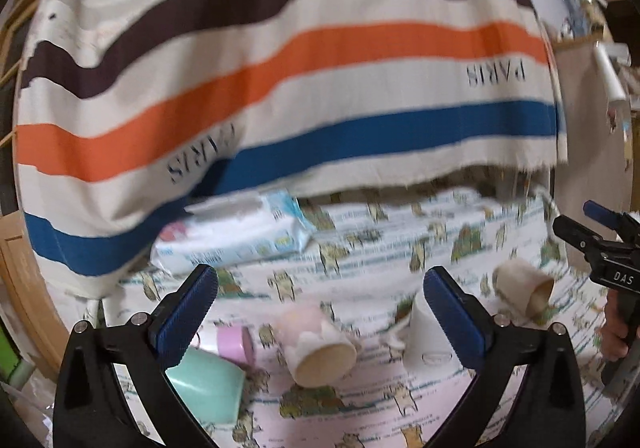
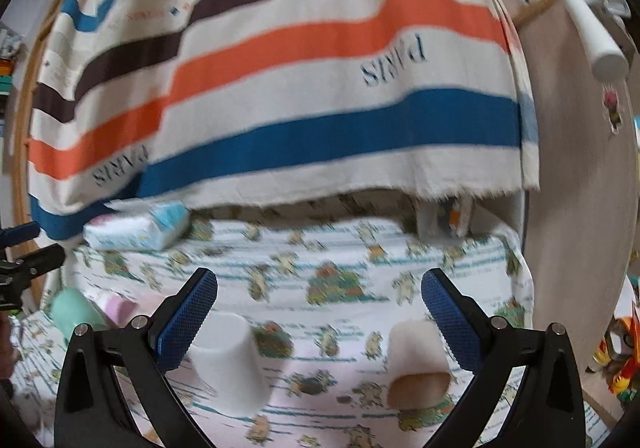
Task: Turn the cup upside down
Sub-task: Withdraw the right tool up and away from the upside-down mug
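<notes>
Several cups lie or stand on a cartoon-print cloth (image 1: 360,288). In the left wrist view a pale pink cup (image 1: 316,348) lies on its side between my fingers, mouth toward the camera. A mint cup (image 1: 208,384) lies on its side at the left, a lilac cup (image 1: 236,340) behind it. A white cup (image 1: 428,332) stands mouth down, and a beige cup (image 1: 524,288) lies on its side at the right. My left gripper (image 1: 320,288) is open and empty above them. My right gripper (image 2: 320,292) is open and empty, above the white cup (image 2: 228,364) and the beige cup (image 2: 416,364).
A striped "PARIS" fabric (image 1: 280,68) hangs behind the cloth. A pack of wipes (image 1: 236,232) lies at the back left. The right gripper (image 1: 608,256) shows at the right edge of the left wrist view. A wooden panel (image 2: 576,188) stands on the right.
</notes>
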`<state>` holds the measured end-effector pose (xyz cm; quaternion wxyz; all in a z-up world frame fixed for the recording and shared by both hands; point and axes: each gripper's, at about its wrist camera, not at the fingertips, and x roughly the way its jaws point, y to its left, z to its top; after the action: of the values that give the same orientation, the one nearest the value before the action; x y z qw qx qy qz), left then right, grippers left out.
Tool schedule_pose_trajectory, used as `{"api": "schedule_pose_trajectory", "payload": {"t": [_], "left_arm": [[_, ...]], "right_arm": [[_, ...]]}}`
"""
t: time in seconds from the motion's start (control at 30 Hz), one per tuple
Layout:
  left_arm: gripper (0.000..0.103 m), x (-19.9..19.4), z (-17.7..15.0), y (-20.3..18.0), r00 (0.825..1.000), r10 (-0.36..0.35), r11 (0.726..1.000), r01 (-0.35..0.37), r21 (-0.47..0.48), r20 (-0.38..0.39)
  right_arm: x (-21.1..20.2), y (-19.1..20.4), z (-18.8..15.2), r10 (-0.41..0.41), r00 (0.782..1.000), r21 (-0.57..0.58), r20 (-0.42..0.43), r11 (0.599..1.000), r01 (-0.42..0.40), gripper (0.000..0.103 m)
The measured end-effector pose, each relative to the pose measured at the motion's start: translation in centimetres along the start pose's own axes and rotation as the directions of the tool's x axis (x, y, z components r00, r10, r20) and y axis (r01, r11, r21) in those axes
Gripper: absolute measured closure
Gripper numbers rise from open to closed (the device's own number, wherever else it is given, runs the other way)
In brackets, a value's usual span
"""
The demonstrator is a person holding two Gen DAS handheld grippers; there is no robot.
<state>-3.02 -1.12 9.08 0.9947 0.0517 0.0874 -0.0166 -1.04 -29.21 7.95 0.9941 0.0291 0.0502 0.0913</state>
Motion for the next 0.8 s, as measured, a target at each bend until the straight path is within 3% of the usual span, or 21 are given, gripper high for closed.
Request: {"api": "schedule_pose_trajectory", "payload": {"t": [0.33, 0.8], "left_arm": [[0.001, -0.6, -1.8, 1.2, 0.994, -0.018, 0.995, 0.028, -0.095, 0.104], [0.001, 3.3, -5.8, -0.9, 0.997, -0.053, 0.992, 0.060, -0.113, 0.060]], "right_arm": [[0.2, 1.9, -1.3, 0.038, 0.998, 0.035, 0.043, 0.999, -0.039, 0.000], [3.8, 2.2, -5.9, 0.016, 0.999, -0.008, -0.036, 1.000, -0.016, 0.000]]}}
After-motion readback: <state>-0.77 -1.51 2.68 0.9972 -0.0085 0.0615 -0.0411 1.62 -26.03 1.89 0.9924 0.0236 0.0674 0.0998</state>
